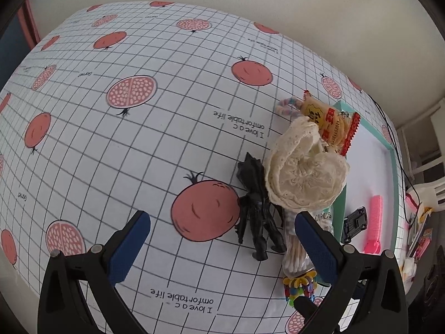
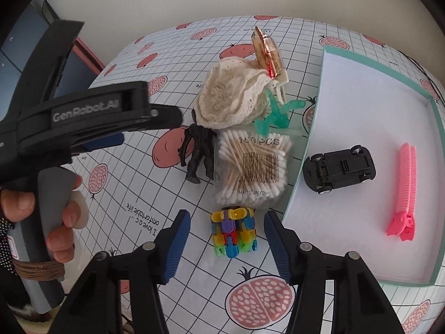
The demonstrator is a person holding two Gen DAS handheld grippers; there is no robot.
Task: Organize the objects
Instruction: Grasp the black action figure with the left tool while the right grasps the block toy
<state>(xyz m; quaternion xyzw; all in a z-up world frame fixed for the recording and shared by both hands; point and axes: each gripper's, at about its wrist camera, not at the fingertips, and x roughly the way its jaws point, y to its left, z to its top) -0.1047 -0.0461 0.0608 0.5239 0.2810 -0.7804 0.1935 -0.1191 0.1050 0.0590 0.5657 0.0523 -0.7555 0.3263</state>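
Observation:
A pile lies on the table beside a shallow green-rimmed tray [image 2: 311, 136]: a cream lace cloth [image 2: 230, 100], a black figure [image 2: 198, 150], a bag of cotton swabs [image 2: 253, 167], a green figure [image 2: 278, 112], a snack packet [image 2: 268, 53] and a multicoloured block toy [image 2: 233, 232]. Inside the tray lie a black toy car [image 2: 338, 167] upside down and a pink clip [image 2: 404, 189]. My right gripper [image 2: 227, 246] is open, its fingers either side of the block toy without touching it. My left gripper [image 1: 222, 247] is open just short of the black figure [image 1: 257, 208].
The pomegranate-print tablecloth [image 1: 133, 139] stretches bare to the left of the pile. A hand [image 2: 59, 222] holds the left gripper's handle in the right wrist view. A white chair and small clutter [image 1: 422, 222] stand past the table's right edge.

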